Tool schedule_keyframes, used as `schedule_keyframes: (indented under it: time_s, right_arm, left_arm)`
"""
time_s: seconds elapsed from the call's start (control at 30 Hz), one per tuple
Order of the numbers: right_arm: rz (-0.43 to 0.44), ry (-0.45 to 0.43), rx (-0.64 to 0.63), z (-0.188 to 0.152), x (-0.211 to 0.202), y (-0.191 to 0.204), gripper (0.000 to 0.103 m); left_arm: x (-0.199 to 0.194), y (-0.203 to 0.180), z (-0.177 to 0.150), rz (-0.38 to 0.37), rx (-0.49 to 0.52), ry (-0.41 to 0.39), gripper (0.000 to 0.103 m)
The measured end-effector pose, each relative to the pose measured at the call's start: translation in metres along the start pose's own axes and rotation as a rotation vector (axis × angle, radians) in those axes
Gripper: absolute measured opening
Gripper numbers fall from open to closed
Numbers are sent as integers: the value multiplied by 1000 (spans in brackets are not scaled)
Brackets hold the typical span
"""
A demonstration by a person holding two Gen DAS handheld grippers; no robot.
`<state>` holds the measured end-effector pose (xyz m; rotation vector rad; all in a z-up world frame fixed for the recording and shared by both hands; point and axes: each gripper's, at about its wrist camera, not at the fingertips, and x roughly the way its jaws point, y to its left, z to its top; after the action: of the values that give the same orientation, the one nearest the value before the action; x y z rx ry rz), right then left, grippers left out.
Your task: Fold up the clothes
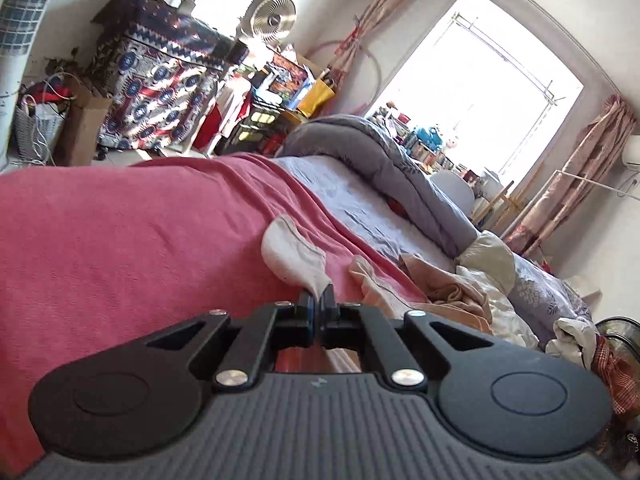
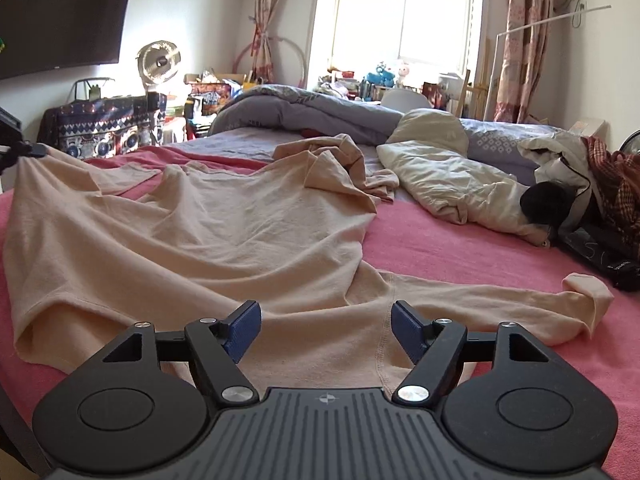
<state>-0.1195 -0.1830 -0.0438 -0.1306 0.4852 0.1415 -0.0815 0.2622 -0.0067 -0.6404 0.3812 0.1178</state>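
While the left gripper sits clamped on a pinch of pale cloth, its jaws pressed together on the fabric, the right gripper hangs with its blue pads well apart and nothing between them but the cloth lying underneath. The peach long-sleeved shirt is spread on the pink bedspread, its body running ahead and to the left of the right claw. One sleeve stretches out to that claw's right, its long axis crosswise to the fingers, the cuff folded over at the far end. A stitched seam passes just below the open jaws, nearer the right pad.

At the far left of the right wrist view, a dark gripper tip holds a corner of the shirt lifted off the bed; I judge this to be the left claw. So the coming grab likely falls to the right hand, which is nearer the sleeve and the near hem: it needs only to drop onto the cloth directly beneath.
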Motion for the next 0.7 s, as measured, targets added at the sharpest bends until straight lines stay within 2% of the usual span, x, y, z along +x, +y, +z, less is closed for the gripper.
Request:
schedule_keyframes:
  time_s: [0.07, 0.17, 0.27, 0.3, 0.37, 0.4, 0.5, 0.63, 0.7]
  right_arm:
    - [13, -6, -2, 0, 5, 2, 72]
    - [29, 5, -23, 0, 14, 6, 75]
    - [16, 79, -60, -14, 32, 12, 77]
    - [12, 97, -68, -19, 38, 13, 79]
    - [19, 73, -24, -24, 35, 8, 79]
    - [30, 79, -9, -23, 35, 3, 79]
    - [45, 94, 15, -16, 33, -6, 84]
    - [14, 65, 12, -10, 30, -20, 84]
    - [-23, 56, 26, -9, 29, -30, 85]
  left_arm:
    - [-19, 6, -6, 50, 35, -23, 0]
    - [-30, 16, -19, 161, 82, 20, 0]
    - [-27, 33, -40, 276, 88, 100, 2]
    - [-28, 38, -43, 289, 78, 113, 6]
    - [-32, 46, -47, 313, 59, 137, 16]
    - [-34, 46, -45, 313, 57, 137, 17]
    - [-44, 48, -37, 310, 25, 117, 26]
    - [-68, 60, -23, 373, -39, 13, 20]
    - [-74, 65, -18, 429, -10, 2, 17]
